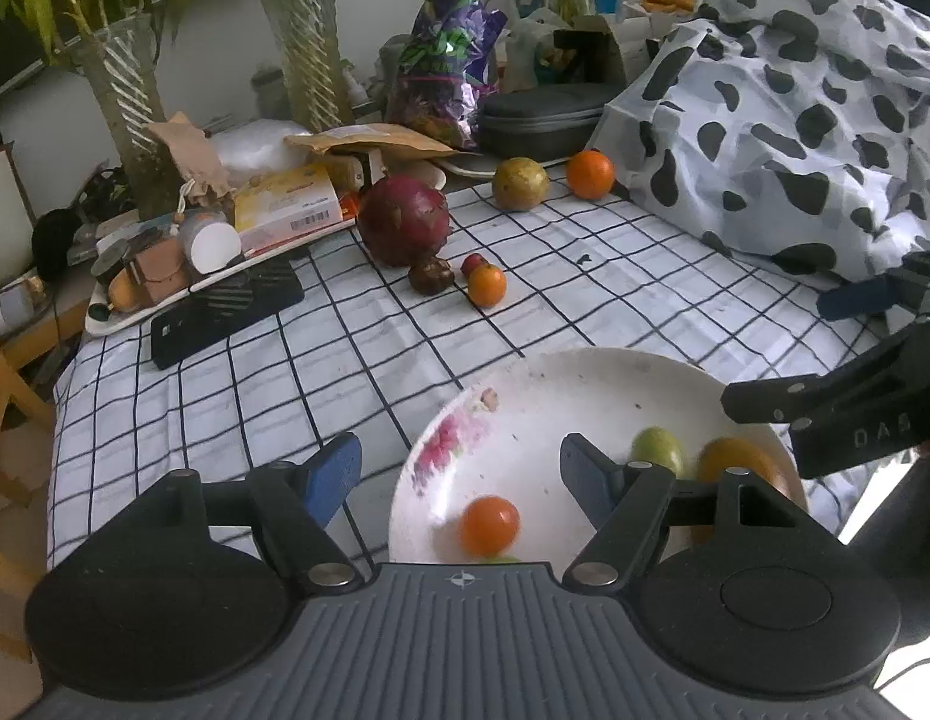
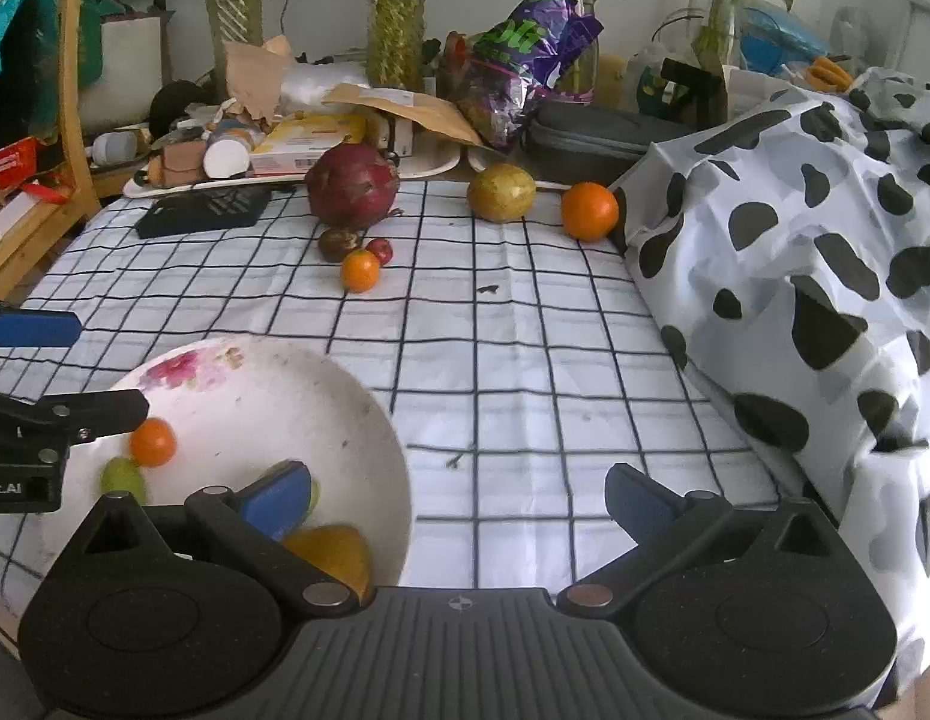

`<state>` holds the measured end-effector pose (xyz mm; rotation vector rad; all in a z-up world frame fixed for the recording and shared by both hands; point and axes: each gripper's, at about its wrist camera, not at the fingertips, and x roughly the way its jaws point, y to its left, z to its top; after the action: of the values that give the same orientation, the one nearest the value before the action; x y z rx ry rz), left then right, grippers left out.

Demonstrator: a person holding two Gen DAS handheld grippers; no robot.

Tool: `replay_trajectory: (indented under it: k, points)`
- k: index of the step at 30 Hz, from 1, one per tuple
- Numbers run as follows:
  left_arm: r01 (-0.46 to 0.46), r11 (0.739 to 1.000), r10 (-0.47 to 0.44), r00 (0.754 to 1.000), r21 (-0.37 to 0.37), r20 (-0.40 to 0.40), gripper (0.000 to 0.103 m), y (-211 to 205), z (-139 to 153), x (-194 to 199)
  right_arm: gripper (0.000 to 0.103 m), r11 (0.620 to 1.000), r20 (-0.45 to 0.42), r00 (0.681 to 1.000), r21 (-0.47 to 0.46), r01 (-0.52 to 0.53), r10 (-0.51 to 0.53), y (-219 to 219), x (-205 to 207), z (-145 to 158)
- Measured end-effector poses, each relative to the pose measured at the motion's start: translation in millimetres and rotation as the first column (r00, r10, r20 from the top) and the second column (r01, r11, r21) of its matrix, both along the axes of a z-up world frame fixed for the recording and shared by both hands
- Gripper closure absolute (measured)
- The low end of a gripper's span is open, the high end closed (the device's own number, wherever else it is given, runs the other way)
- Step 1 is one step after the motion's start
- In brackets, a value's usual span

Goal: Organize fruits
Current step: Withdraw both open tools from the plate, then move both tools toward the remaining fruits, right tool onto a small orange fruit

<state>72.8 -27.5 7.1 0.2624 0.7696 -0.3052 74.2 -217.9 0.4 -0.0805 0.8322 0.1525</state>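
Observation:
A white flowered bowl [image 1: 555, 396] [image 2: 273, 384] sits on the checked cloth and holds a small orange fruit [image 1: 489, 525] [image 2: 153, 441], a green fruit [image 1: 657, 450] [image 2: 123, 477] and a yellow-orange fruit [image 1: 741, 462] [image 2: 333, 552]. My left gripper [image 1: 459, 468] is open and empty over the bowl's left rim. My right gripper [image 2: 459, 495] is open and empty at the bowl's right rim. Farther back lie a dark red dragon fruit [image 1: 403, 219] [image 2: 352, 185], a yellow-green fruit [image 1: 520, 183] [image 2: 501, 192], an orange [image 1: 590, 174] [image 2: 589, 211], a small orange [image 1: 486, 284] [image 2: 359, 270], a brown fruit [image 1: 430, 275] [image 2: 338, 243] and a tiny red fruit [image 1: 474, 264] [image 2: 381, 250].
A cow-patterned cloth heap [image 1: 795, 108] [image 2: 813, 276] fills the right side. A cluttered tray [image 1: 183, 252] [image 2: 237, 162], a black device [image 1: 225, 312] [image 2: 204, 210], a grey case [image 1: 543, 120] [image 2: 597, 138], a snack bag [image 1: 447, 66] and plant vases [image 1: 129, 96] line the back. A wooden chair [image 2: 63, 120] stands left.

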Motion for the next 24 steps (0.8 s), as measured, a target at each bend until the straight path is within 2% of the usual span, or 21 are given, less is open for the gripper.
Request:
replay_trajectory:
  k: [24]
  points:
    - [0.0,0.999,0.0,1.0,0.032,-0.013,0.031,5,-13,108,0.0,0.988,0.0,0.988,0.004,-0.155,0.155,26,105,-12]
